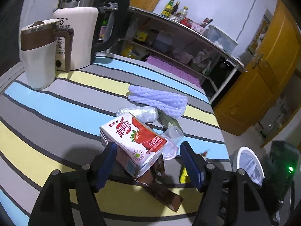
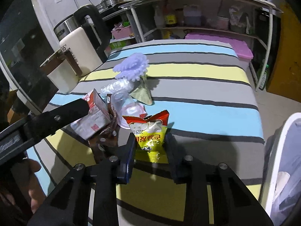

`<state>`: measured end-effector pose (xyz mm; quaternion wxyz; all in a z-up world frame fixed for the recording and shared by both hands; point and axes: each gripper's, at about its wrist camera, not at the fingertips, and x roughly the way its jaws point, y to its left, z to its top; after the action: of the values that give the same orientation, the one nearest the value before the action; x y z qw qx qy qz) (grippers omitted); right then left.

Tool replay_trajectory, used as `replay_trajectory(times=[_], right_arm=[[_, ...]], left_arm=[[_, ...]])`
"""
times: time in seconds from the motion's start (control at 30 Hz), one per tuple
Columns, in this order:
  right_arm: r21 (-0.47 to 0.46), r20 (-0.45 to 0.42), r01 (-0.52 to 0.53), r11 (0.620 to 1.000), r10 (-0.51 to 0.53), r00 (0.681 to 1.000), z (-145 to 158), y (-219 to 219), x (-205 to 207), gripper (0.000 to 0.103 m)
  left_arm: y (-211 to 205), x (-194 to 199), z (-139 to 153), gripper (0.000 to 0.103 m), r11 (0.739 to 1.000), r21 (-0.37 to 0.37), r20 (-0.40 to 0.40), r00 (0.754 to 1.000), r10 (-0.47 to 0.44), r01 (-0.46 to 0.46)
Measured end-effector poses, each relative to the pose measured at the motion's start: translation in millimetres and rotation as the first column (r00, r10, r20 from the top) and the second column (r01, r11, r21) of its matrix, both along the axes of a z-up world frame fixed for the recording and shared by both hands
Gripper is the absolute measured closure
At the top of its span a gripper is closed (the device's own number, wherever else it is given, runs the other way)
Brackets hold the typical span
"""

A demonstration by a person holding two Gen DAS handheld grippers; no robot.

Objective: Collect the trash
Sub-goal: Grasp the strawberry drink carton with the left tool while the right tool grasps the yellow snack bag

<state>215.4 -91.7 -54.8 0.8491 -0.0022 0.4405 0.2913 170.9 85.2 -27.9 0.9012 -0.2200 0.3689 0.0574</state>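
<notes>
2 grippers: my left gripper [image 1: 148, 162] gapes wide around the strawberry milk carton [image 1: 134, 143]; my right gripper [image 2: 150, 146] pinches the yellow snack bag [image 2: 150, 133].

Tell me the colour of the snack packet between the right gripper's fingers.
Yellow with a red top, clearest in the right wrist view: snack packet, right gripper.

Milk carton [image 1: 134, 143] atop brown wrapper [image 1: 160, 194], on striped table [image 1: 56, 109]. Plastic cup [image 1: 173, 137] at carton's 3 o'clock, foam net [image 1: 160, 99] at 12, kettles [image 1: 75, 32] at 10. Trash bin [image 1: 248, 163] off table's edge, 3 o'clock.
</notes>
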Motion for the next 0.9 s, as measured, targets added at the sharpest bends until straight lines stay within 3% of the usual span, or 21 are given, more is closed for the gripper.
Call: replay_trajectory(times=[0.2,0.43,0.7,0.9], right_arm=[[0.015,0.002,0.009,1.0,-0.009,1.0,2.4,-9.0,-1.9,0.071],[0.025,-0.013,0.022,0.999,-0.022,1.0,-0.9,-17.8,-1.4,0.071],[0.024,-0.004,0.026,0.999,-0.026,1.0,-0.2,-21.0,-3.1,0.071],[0.019,0.006,0.027,0.999,-0.027,1.0,1.4,-22.9,-6.2,0.071]], left_arm=[[2.0,9.2,-7.8,0.033,0.996,0.035,-0.04,0.996,0.08,-0.078],[4.2,7.2,-10.7,0.034,0.991,0.086,-0.049,0.993,0.109,-0.104],[15.6,-0.2,-20.1,0.034,0.989,0.081,-0.083,0.988,0.132,-0.126],[13.5,2.6,-22.4,0.045,0.987,0.12,-0.086,0.99,0.115,-0.104]])
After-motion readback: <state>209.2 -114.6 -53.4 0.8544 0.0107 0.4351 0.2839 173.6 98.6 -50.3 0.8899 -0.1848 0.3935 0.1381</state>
